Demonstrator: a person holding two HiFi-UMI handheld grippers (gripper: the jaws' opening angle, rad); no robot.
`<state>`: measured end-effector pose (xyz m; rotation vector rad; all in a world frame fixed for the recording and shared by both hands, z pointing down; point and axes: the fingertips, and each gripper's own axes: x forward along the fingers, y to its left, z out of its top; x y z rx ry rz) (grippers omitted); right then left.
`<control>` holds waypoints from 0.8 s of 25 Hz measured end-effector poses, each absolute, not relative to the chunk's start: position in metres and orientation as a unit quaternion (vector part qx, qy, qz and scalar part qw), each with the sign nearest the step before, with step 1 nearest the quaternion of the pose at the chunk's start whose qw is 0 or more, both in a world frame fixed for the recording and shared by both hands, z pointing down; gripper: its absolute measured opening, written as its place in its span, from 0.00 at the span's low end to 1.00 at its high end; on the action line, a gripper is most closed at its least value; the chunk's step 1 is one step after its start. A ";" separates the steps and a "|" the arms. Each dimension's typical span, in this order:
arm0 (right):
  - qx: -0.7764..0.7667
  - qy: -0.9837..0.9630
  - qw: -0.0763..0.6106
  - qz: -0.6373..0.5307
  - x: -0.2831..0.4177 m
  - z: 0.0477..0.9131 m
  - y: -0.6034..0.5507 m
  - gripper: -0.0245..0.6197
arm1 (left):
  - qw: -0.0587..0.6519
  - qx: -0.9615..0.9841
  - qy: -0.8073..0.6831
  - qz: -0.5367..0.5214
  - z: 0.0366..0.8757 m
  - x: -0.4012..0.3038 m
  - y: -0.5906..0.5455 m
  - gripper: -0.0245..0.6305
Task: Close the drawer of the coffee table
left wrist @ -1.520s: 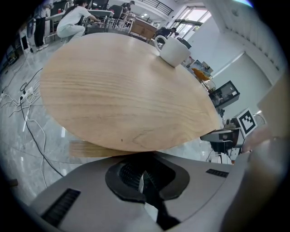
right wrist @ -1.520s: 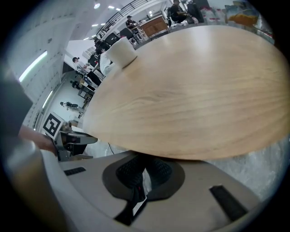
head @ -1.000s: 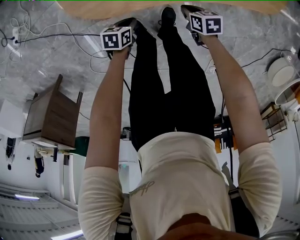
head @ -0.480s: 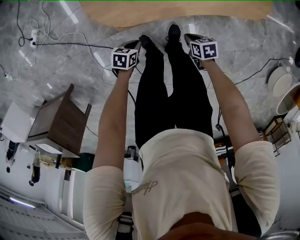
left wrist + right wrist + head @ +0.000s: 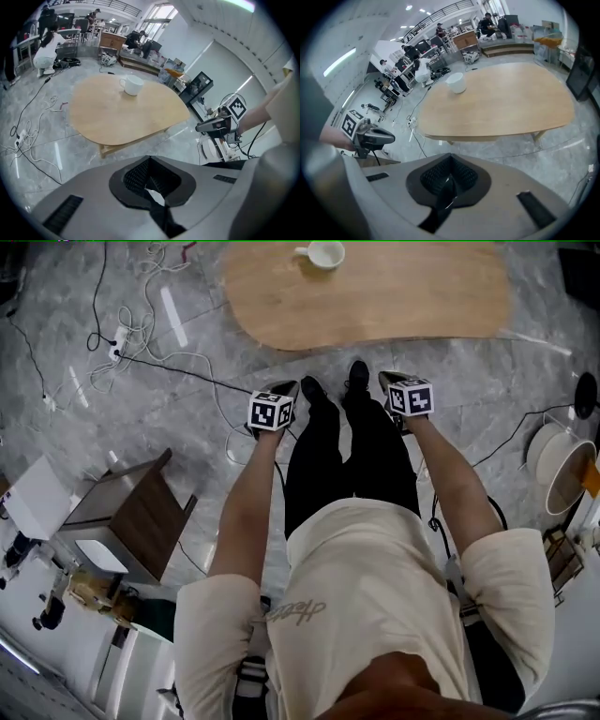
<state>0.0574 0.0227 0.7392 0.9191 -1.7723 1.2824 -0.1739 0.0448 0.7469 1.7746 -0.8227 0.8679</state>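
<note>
Now that more of the coffee table [image 5: 375,296] has come into view — cup [image 5: 325,253] and all — the left gripper [image 5: 149,185] and right gripper [image 5: 450,180] hang closed and empty, drawer not yet in sight

No legible text — script on shirt [image 5: 375,577] unreadable.

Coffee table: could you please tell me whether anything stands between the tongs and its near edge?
Nothing visible does. Only bare floor separates the left tongs and right tongs, both shut and empty, from the coffee table. The white cup sits toward its far side. No drawer shows.
</note>
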 end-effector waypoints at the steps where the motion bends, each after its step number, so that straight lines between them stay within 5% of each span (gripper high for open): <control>1: 0.361 -0.696 0.366 0.501 0.052 0.725 0.020 0.03 | 0.480 0.730 -0.346 0.342 0.734 -0.178 0.041 0.04; 15: 0.402 -0.763 0.092 0.498 0.000 0.488 -0.048 0.03 | 0.386 0.803 -0.436 0.127 0.483 -0.187 -0.041 0.04; 20: 0.391 -0.807 0.086 0.435 -0.010 0.418 -0.058 0.03 | 0.348 0.816 -0.453 0.090 0.414 -0.187 -0.054 0.04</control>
